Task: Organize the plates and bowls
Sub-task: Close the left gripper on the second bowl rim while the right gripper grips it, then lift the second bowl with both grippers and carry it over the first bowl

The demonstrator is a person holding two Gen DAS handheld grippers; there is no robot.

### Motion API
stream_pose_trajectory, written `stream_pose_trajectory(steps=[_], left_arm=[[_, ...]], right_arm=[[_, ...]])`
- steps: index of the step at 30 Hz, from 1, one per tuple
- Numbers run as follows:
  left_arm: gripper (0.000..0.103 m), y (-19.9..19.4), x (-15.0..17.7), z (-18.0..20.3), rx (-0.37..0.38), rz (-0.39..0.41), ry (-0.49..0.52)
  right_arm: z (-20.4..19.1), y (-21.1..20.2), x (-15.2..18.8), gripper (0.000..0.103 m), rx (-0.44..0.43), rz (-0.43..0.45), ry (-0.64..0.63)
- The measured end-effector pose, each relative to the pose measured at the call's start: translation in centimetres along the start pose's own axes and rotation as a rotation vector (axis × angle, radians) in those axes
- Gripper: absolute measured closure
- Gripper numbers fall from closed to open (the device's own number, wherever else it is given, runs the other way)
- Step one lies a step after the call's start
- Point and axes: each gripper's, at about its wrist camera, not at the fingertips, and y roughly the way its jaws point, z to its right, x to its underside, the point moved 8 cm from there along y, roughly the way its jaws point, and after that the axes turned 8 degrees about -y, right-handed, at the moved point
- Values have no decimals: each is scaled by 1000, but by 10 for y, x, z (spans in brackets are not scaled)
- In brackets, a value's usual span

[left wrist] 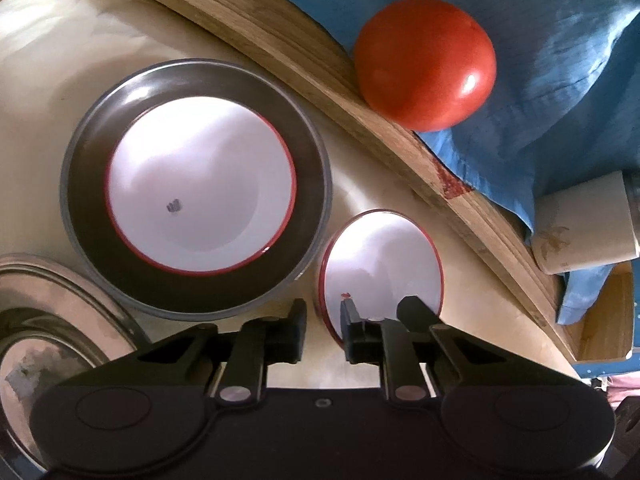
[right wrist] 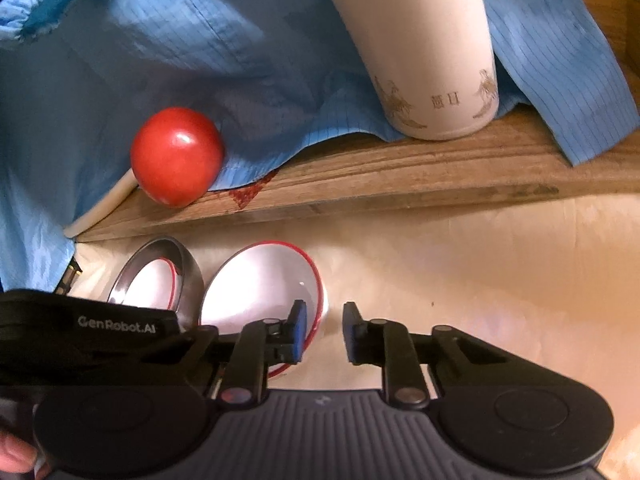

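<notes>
Nearest you, your left gripper (left wrist: 323, 322) has its jaws drawn close together and astride the left rim of the small bowl (left wrist: 380, 264), one finger inside and one outside (a sliver of table (left wrist: 360, 368) shows between the outer pad and the rim, so it is not pinching). Your right gripper (right wrist: 324, 330) is set the same way on the opposite rim of that bowl: jaws narrow, one finger over the white inside, the other outside with a strip of table between pad and wall, so nothing is clamped there either. The bowl stands upright on the table, white with a red edge. At your left gripper's near left lies part of a steel dish (left wrist: 60, 320). Just beyond, beside the small bowl, a second bowl (left wrist: 200, 184) sits inside a plate (left wrist: 304, 208). Past both runs a wooden board (left wrist: 320, 80) with a red stain on its edge. On it lie a blue cloth (left wrist: 540, 60), a tomato (left wrist: 424, 64) at the board's edge, and a cream cup (left wrist: 584, 224) further along.
</notes>
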Motion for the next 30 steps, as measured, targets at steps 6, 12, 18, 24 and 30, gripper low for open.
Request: stream_pose_trajectory(steps=[6,12,18,24,30], left_arm=[[94,0,0,8,16,6,52],[96,-2,3,7,30,-10,87],[97,-1,11,-2,37,-53,114],[97,-4,15,-5,46,-83,151],[97,-5,30,-2,68,-119,207]], right_arm=[[-1,-2,10,91,4,5,30],[-2,-4,17,94,25,9,67],[-7,-14,23,95,58,9,78],[-12,-20,32,94,91,7,103],[-11,-37,44,94,125,21,138]])
